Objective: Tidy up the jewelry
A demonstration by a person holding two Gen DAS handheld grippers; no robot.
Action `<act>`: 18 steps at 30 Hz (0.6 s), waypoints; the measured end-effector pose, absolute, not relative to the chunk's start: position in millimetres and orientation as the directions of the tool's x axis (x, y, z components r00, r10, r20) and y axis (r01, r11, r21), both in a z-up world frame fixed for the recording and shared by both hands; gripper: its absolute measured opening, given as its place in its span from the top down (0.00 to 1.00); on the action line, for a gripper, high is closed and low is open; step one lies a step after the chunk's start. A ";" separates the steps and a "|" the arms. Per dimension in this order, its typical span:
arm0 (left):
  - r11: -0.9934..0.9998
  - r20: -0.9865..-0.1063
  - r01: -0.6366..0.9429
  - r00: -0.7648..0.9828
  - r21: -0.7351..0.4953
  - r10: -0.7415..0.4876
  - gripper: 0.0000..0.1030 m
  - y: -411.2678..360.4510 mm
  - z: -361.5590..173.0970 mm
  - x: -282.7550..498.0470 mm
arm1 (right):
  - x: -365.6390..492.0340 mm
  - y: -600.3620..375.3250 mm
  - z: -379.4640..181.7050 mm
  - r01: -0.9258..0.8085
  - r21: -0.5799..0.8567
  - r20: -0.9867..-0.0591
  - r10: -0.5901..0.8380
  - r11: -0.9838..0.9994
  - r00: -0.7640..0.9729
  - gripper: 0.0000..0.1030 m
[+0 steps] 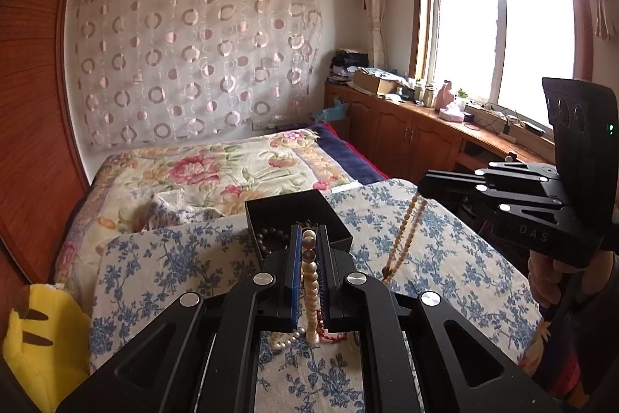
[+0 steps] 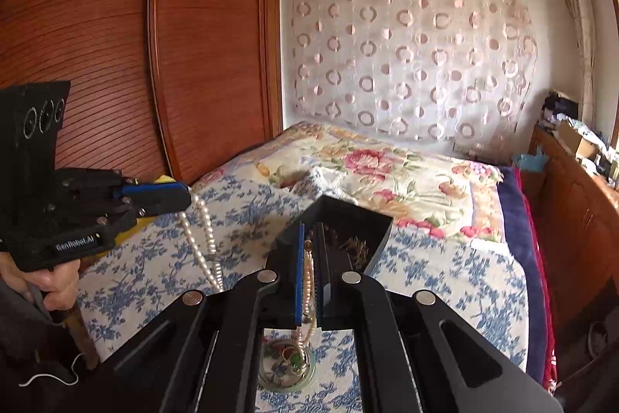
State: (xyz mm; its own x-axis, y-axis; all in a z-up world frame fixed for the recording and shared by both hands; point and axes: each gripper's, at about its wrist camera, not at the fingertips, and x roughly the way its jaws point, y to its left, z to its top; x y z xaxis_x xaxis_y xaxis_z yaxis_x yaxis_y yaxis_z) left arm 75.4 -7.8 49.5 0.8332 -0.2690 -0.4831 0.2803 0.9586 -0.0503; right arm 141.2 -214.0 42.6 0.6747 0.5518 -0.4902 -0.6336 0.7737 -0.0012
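My left gripper (image 1: pixel 308 239) is shut on a white pearl necklace (image 1: pixel 309 277) and holds it above the bed; the strand hangs from it in the right wrist view (image 2: pixel 205 242). My right gripper (image 2: pixel 309 239) is shut on a thin pinkish bead necklace (image 2: pixel 308 277), which dangles from it in the left wrist view (image 1: pixel 402 239). An open black jewelry box (image 1: pixel 298 208) sits on the blue floral cloth just ahead of both grippers, with dark bead bracelets (image 1: pixel 267 239) inside. It also shows in the right wrist view (image 2: pixel 348 219).
A small glass dish (image 2: pixel 286 366) with trinkets sits on the blue floral cloth (image 1: pixel 174 258) under my right gripper. A yellow plush toy (image 1: pixel 42 343) lies at the left. A wooden wardrobe (image 2: pixel 116 45) stands left, a cluttered wooden counter (image 1: pixel 425 111) right.
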 end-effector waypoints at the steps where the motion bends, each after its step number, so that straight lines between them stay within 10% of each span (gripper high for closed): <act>1: 0.959 -0.482 0.279 0.834 -0.053 -0.269 0.94 -7.5 49.8 75.9 | 140.3 -213.5 46.8 -0.636 -0.007 -0.482 0.554 0.772 0.679 0.95; 18: 0.964 -0.447 0.264 0.859 -0.029 -0.249 0.94 -2.7 68.7 81.8 | 136.8 -218.1 95.3 -0.623 -0.066 -0.410 0.548 0.780 0.729 0.95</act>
